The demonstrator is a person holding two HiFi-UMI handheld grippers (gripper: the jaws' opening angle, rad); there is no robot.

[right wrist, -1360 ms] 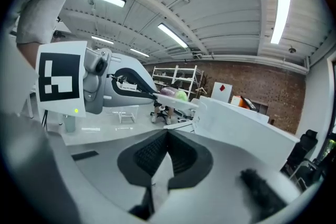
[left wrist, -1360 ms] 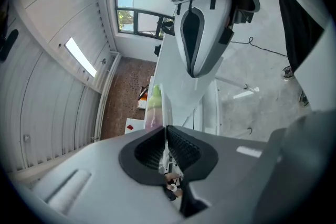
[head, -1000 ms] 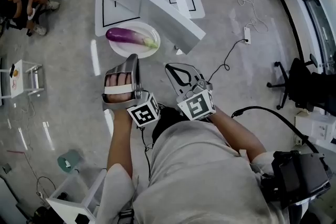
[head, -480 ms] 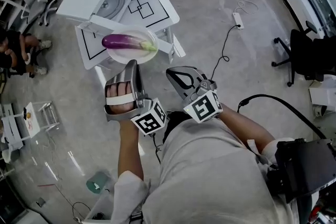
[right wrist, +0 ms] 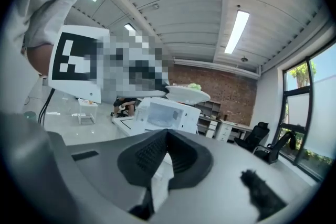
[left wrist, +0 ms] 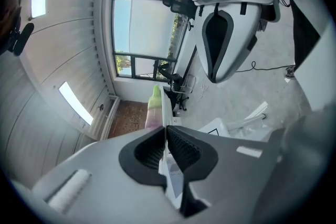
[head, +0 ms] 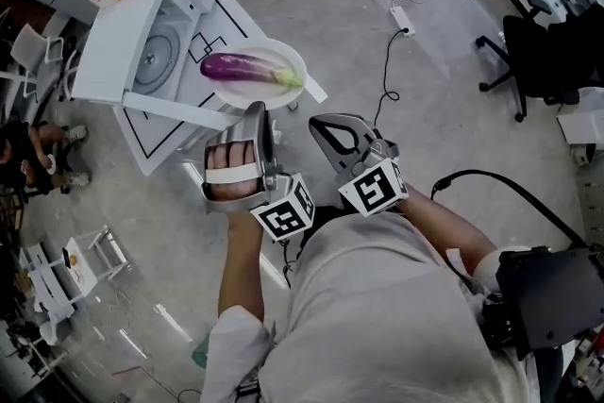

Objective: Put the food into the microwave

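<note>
A purple eggplant with a green stem lies on a white plate. My left gripper is shut on the plate's near rim and holds it in the air by the open door of the white microwave. In the left gripper view the plate shows edge-on between the pads, the eggplant behind it. My right gripper is shut on nothing, just right of the left one. Seen from the right gripper view, the plate hangs above the microwave.
The microwave stands on a white table marked with black squares. A power strip with its cables lies on the floor beyond. An office chair stands at the right. A seated person is at the far left.
Both grippers have swung across the room with the plate still held in the left one. The microwave has shifted from the top middle of the head view to the upper left.
</note>
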